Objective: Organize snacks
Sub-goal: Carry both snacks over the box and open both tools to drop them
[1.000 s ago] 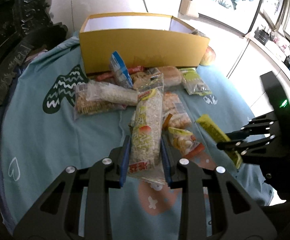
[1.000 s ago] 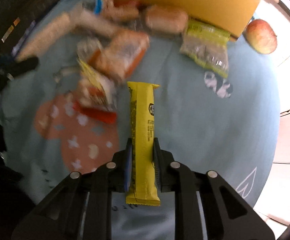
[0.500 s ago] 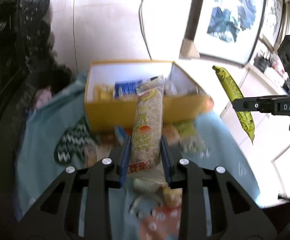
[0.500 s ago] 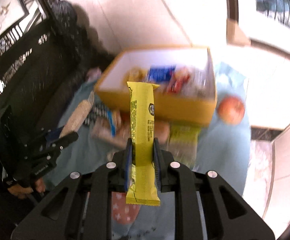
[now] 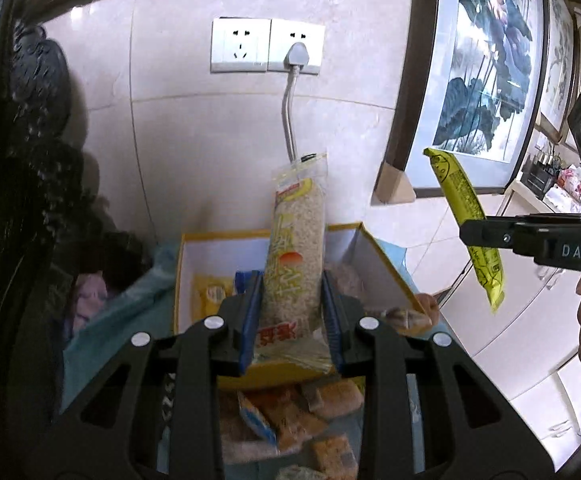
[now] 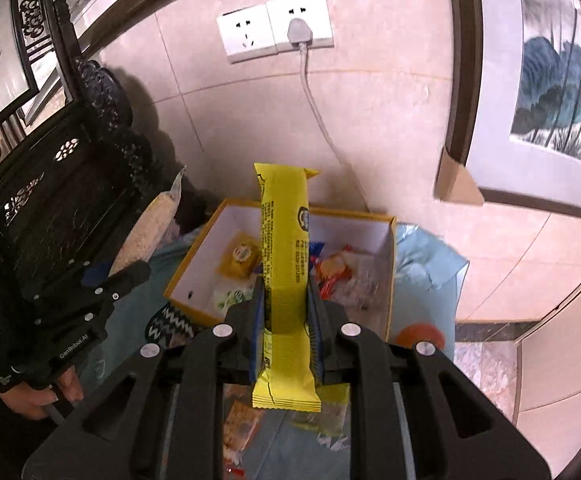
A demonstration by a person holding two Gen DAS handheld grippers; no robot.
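Since a second ago, the oat bar (image 5: 294, 256) clamped in the left gripper (image 5: 291, 312) and the yellow bar (image 6: 286, 264) clamped in the right gripper (image 6: 286, 316) have been lifted off the tablecloth (image 6: 426, 264) toward the yellow box (image 6: 390, 280) at 12 o'clock, so release is judged next.

A clear-wrapped oat bar (image 5: 294, 256) and a long yellow snack bar (image 6: 286, 256) are held upright in the air above an open yellow box (image 6: 390, 272), white inside, in which several small wrapped snacks (image 6: 242, 256) are already laid.
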